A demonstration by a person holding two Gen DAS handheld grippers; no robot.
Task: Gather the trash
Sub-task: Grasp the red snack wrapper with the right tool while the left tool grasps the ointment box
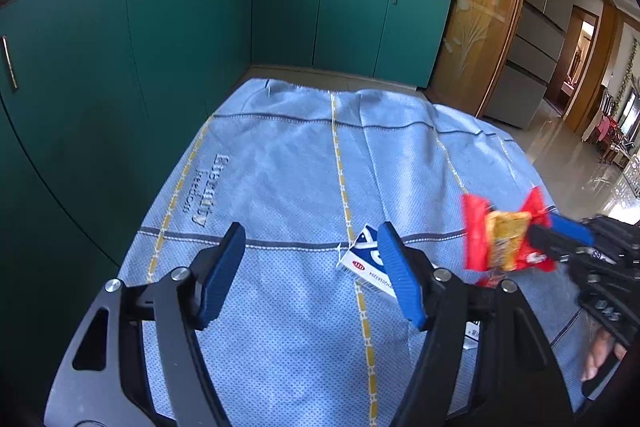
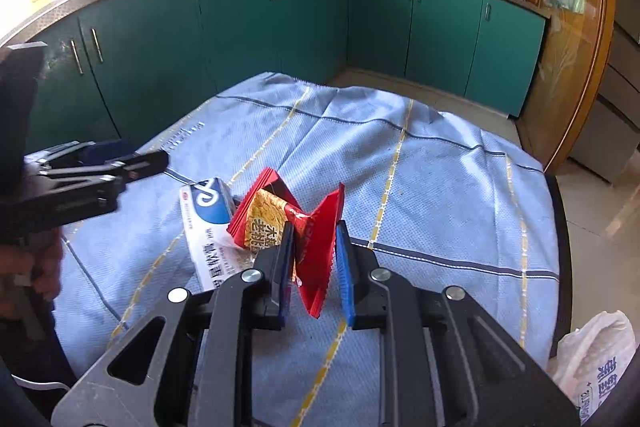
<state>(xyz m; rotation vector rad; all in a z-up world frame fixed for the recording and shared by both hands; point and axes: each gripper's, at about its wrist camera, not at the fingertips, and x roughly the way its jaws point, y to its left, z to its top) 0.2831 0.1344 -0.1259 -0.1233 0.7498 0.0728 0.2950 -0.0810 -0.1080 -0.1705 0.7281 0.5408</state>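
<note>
- Pinching a red snack wrapper (image 2: 316,247) between the blue pads of the right claw (image 2: 314,259), crumpled and bent, its yellow-printed end sticking out forward and to the left of the fingertips.
- Holding that wrapper lifted clear of the blue cloth (image 2: 420,187), seen from the left wrist view as dangling off the claw's tip.
- Lying just left of and beyond the right claw: a white and blue box (image 2: 208,227), flat on the cloth.
- Standing spread and empty, the left claw (image 1: 312,275), hovering over the cloth with the box peeking past its right finger.
- Sitting at the near right, beside the right claw's body: a white plastic bag (image 2: 596,359).
</note>
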